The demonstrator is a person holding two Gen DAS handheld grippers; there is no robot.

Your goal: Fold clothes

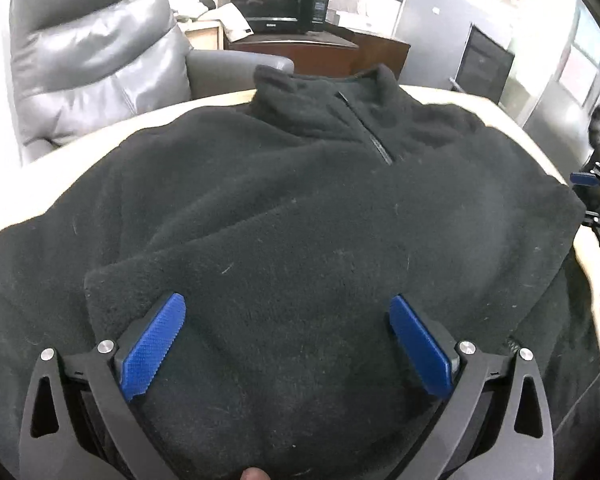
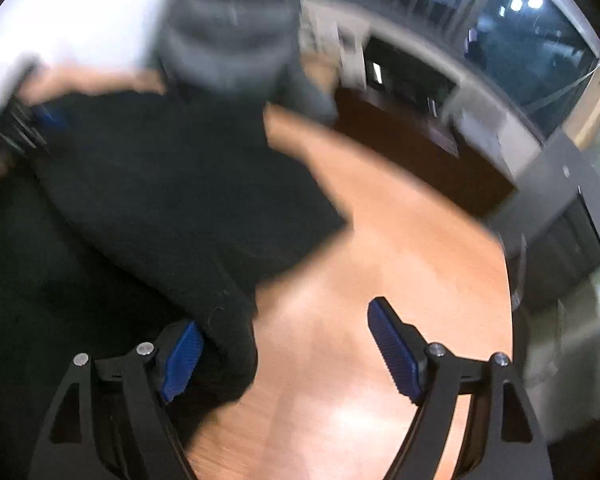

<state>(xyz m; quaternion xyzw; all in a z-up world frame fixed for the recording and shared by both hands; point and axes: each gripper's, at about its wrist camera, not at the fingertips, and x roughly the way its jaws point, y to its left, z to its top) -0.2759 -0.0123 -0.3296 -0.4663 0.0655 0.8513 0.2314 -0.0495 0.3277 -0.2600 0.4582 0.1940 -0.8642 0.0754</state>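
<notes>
A black fleece pullover (image 1: pixel 284 216) with a short zip collar lies spread on a light wooden table (image 1: pixel 100 132). A sleeve is folded across its front. My left gripper (image 1: pixel 288 312) is open just above the lower middle of the fleece, jaws wide apart, holding nothing. In the blurred right wrist view, my right gripper (image 2: pixel 284 332) is open over the table (image 2: pixel 380 272) at the fleece's (image 2: pixel 160 200) right edge. A sleeve end (image 2: pixel 232 344) lies beside its left finger. The right gripper also shows at the left wrist view's right edge (image 1: pixel 596 200).
A grey leather armchair (image 1: pixel 92 56) stands behind the table on the left. A dark wooden cabinet (image 1: pixel 316 48) with a black microwave (image 1: pixel 280 6) stands behind it. The table's right edge (image 2: pixel 504 264) drops off to dark furniture.
</notes>
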